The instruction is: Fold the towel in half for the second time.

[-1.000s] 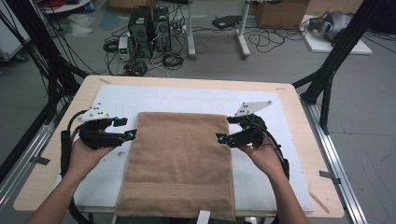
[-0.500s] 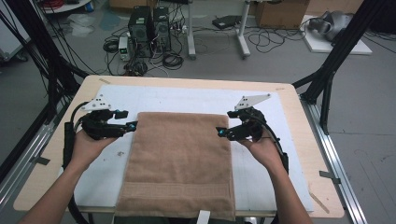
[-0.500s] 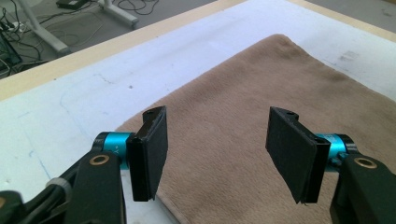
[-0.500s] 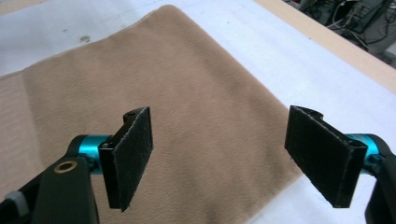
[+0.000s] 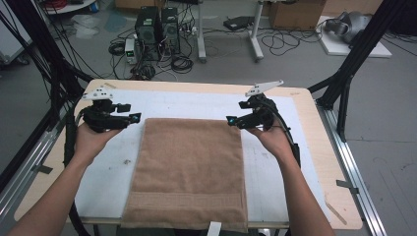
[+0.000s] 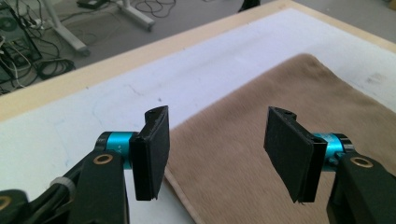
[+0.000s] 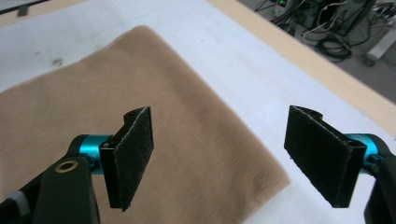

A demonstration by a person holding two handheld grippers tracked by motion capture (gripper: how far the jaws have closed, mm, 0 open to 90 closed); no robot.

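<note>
Both far corners of the towel [image 5: 189,167] should get pinched evenly; left hand-held gripper [image 5: 134,118] and right hand-held gripper [image 5: 230,120] are held wide apart, nothing grabbed.

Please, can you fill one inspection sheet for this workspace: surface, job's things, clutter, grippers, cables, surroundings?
Surface: light wooden table with white mat; small dark marks on mat.
Job's things: tan rectangular terry towel lying flat, near edge at the table's front.
Clutter: nothing seen.
Grippers: left gripper beside the towel's far left corner, jaws open, nothing between; right gripper at its far right corner, jaws open, nothing between.
Cables: black cable trailing from right gripper; tangled floor cables.
Surroundings: black computer towers, cardboard box, black frame struts.
</note>
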